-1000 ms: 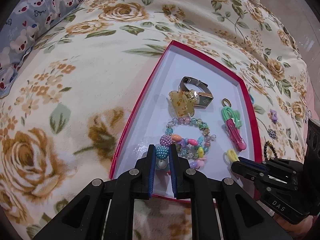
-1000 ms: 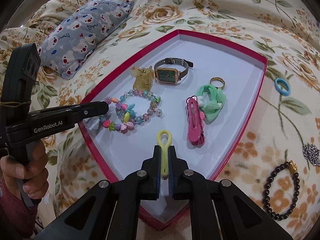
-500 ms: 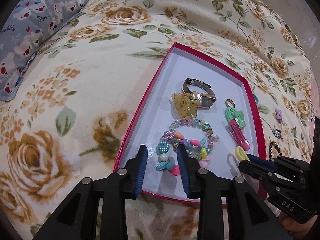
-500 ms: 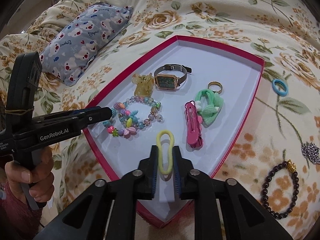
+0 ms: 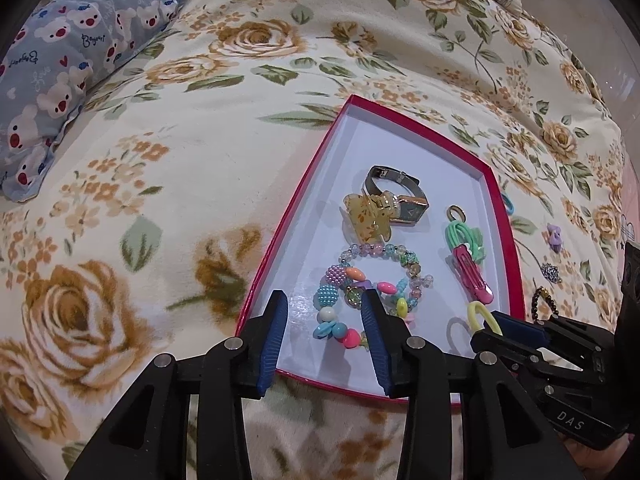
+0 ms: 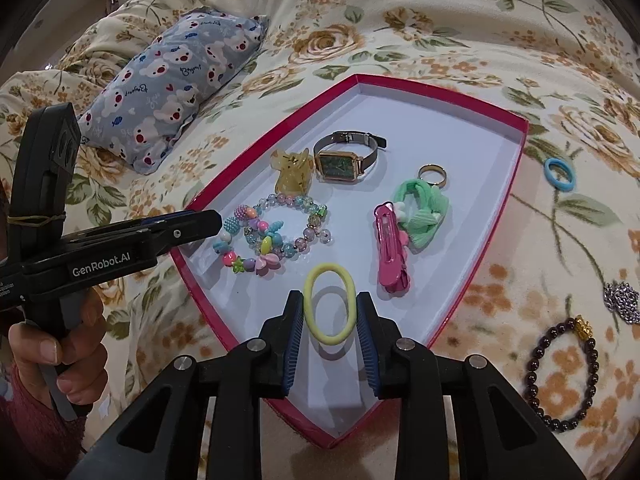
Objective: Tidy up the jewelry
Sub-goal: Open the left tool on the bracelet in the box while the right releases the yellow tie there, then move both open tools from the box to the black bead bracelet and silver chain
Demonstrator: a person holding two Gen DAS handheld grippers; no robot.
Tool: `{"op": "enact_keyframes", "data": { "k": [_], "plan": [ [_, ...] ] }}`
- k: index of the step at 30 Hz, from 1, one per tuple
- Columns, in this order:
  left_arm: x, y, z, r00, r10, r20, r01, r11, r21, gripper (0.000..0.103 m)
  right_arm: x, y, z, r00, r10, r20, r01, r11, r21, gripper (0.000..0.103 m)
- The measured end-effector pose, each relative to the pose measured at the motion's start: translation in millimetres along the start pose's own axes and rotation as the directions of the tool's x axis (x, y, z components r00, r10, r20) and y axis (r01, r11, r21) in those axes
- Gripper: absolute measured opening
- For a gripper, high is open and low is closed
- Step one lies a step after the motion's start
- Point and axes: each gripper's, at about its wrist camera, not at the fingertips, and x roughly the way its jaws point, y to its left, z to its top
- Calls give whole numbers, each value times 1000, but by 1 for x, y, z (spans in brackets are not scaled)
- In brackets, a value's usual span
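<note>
Floral bedding [image 5: 224, 168] spreads under everything you work on, with a bear-print pillow [image 6: 172, 84] lying well off to the far left. Your right hand-held gripper [image 6: 329, 320] stands wide, its blue pads on either side of the yellow hair tie [image 6: 329, 306], which lies in the near corner of the red-rimmed box [image 6: 508, 200]; whether the pads touch it you cannot tell. Your left hand-held gripper [image 5: 324, 330] is also spread wide, hovering at the box's near left edge with the colourful beaded bracelets [image 5: 360, 284] showing between its fingers and gripped by neither.

Further into the box lie a pink hair clip [image 6: 390, 254] touching a green scrunchie [image 6: 422, 212], a gold ring [image 6: 432, 172] just beyond them, an amber claw clip [image 6: 292, 170] and a square-faced watch [image 6: 344, 158] side by side.

Outside the box, on the bedding to your right, rest a blue hair tie [image 6: 558, 172], a silver chain [image 6: 622, 300] and a dark bead bracelet [image 6: 568, 376].
</note>
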Motion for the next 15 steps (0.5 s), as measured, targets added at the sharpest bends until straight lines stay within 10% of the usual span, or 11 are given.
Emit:
{"op": "enact_keyframes", "data": {
  "k": [3, 15],
  "plan": [
    [-4, -2, 0, 1000, -1, 6, 1, 1000, 3, 39, -3, -1, -1, 1000, 6, 8, -6, 1000, 5, 46],
    [-17, -12, 1, 1000, -11, 20, 11, 1000, 19, 42, -29, -9, -6, 998, -4, 70, 2, 1000, 29, 47]
  ]
}}
